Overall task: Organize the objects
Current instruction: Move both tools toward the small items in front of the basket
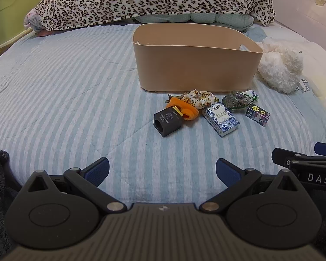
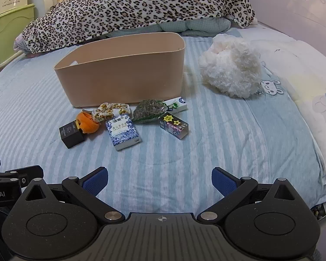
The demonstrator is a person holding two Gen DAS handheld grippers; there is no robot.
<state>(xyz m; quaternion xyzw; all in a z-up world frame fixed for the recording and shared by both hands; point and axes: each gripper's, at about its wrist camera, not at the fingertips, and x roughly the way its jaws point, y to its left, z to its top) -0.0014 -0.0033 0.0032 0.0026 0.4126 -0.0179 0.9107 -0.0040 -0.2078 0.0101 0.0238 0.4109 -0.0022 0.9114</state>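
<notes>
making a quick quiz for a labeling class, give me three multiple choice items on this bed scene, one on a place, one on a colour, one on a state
1. Where do the small items lie relative to the beige bin?
A. inside it
B. on the bed in front of it
C. behind it

2. What colour is the print on the tea box?
A. blue and white
B. red
C. plain yellow

3. How do the right gripper fingers stand?
A. shut on a box
B. shut, empty
C. open, empty

Key: 1 B, the items sit on the striped cover before the bin wall. 2 A, blue pattern on white. 3 C, wide gap, nothing between.
</notes>
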